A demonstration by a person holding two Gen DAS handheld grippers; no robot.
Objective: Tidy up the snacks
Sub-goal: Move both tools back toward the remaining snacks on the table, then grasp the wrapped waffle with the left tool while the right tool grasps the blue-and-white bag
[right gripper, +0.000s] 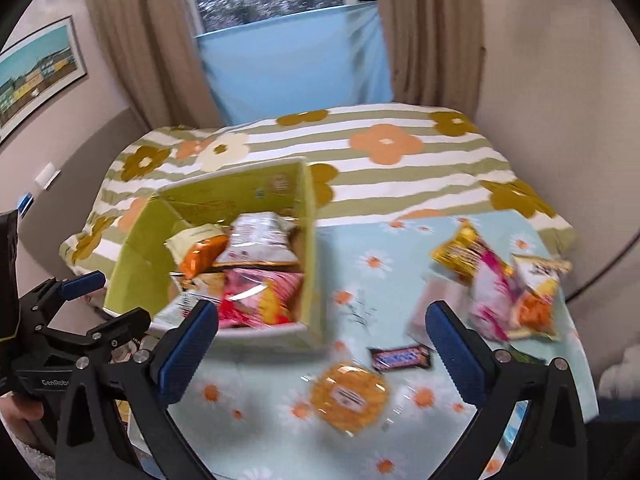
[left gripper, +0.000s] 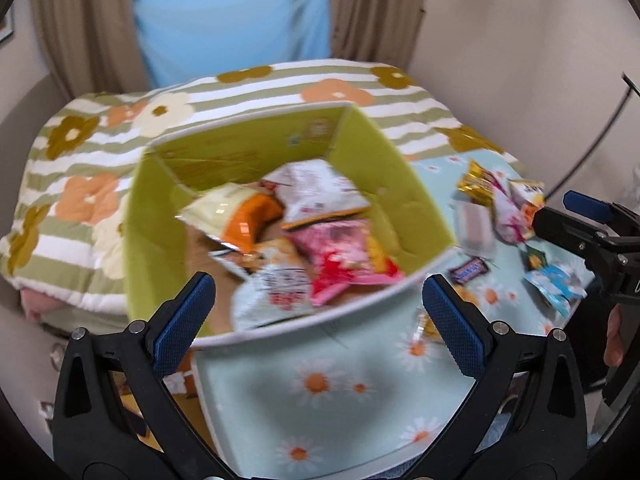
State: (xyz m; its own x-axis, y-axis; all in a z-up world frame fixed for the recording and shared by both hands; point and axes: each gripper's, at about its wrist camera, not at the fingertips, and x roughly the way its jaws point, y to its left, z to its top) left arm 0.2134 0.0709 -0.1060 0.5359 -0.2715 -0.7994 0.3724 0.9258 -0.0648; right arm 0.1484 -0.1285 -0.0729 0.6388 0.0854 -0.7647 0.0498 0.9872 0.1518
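Left tongs and right tongs both agape, empty, before snack-packet-filled green box.

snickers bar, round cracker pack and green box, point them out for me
snickers bar (right gripper: 401, 357), right wrist view, middle of the wrapper
round cracker pack (right gripper: 349, 396), right wrist view, its centre label
green box (right gripper: 310, 260), right wrist view, its right wall

Both the left gripper and the right gripper have matte black plastic frames with silver round screws at the joints, triangular cut-outs in the arms, and blue knurled fingers, with white lettering at the right view's lower left.
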